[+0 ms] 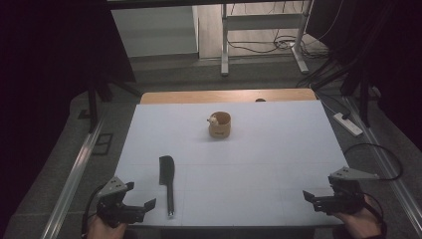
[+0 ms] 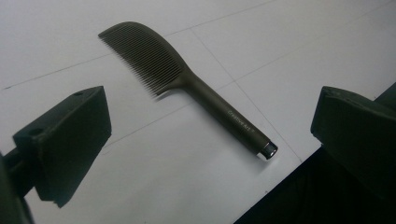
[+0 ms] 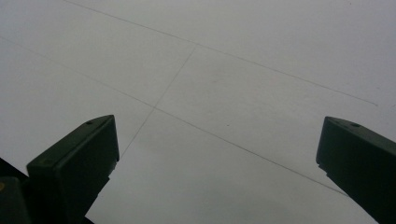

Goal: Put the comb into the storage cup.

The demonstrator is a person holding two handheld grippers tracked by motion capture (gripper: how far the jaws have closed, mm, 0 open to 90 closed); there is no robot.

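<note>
A black comb (image 1: 167, 181) lies flat on the white table (image 1: 278, 149), front left, its teeth end away from me and its handle toward the front edge. In the left gripper view the comb (image 2: 187, 79) lies just ahead of the jaws. My left gripper (image 1: 139, 195) hovers at the front left edge beside the comb's handle, open and holding nothing (image 2: 205, 149). At the front right edge my right gripper (image 1: 312, 200) is open too, over bare table (image 3: 217, 149). A small wooden cup (image 1: 219, 125) with a pale figure on its rim stands at the table's middle back.
A wooden strip (image 1: 229, 95) runs along the far edge of the table. Beyond it are desk legs (image 1: 225, 45) and cables on the floor. A power strip (image 1: 348, 123) lies on the floor to the right. Metal rails flank the table.
</note>
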